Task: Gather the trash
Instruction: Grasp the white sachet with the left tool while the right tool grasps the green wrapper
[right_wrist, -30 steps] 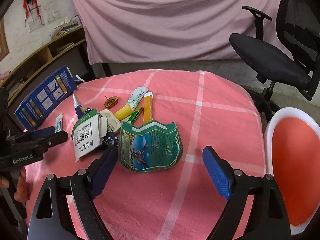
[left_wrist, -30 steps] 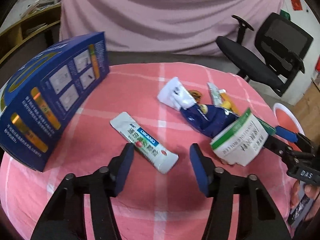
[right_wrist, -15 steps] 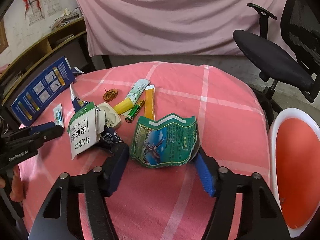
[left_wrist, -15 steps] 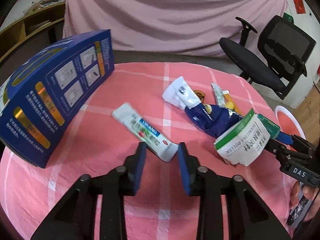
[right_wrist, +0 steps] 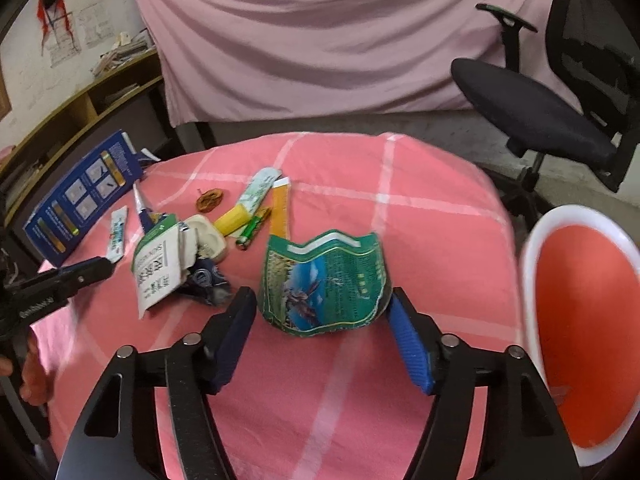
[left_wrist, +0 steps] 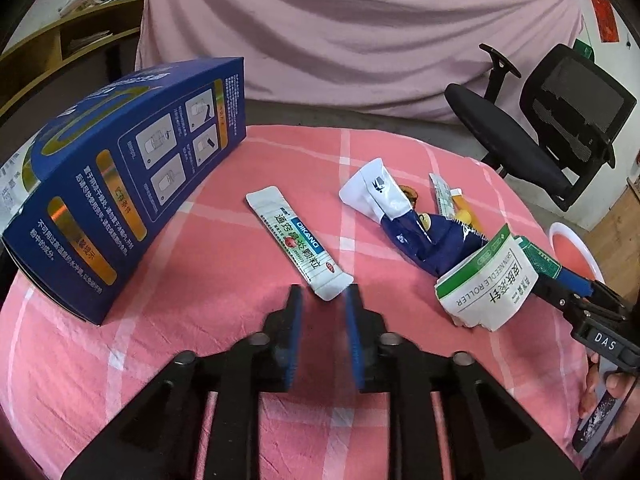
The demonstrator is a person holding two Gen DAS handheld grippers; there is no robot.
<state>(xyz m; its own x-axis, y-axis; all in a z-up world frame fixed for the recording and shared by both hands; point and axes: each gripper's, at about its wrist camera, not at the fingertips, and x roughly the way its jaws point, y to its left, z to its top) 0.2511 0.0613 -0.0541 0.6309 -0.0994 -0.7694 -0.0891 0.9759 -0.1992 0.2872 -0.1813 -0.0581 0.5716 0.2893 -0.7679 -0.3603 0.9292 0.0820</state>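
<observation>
My left gripper (left_wrist: 322, 298) has its jaws narrowed around the near end of a white DIKANG sachet (left_wrist: 298, 246) on the pink cloth; whether the pads touch it is unclear. My right gripper (right_wrist: 320, 312) is shut on a crumpled green packet (right_wrist: 326, 286), held just above the table. A white and green Skin Needle Roller box (left_wrist: 486, 286), also in the right wrist view (right_wrist: 158, 264), lies by a dark blue wrapper (left_wrist: 436, 242). My right gripper shows in the left wrist view (left_wrist: 576, 292).
A large blue carton (left_wrist: 120, 176) stands at the left. A yellow tube (right_wrist: 234, 216), a green battery (right_wrist: 252, 232), an orange strip (right_wrist: 280, 210) and a white case (right_wrist: 206, 238) lie mid-table. A white bin with an orange liner (right_wrist: 588, 320) stands right. An office chair (right_wrist: 552, 92) is behind.
My left jaws narrowed from wide open to a small gap at the sachet's near end. My right jaws closed on the green packet and raised it slightly.
</observation>
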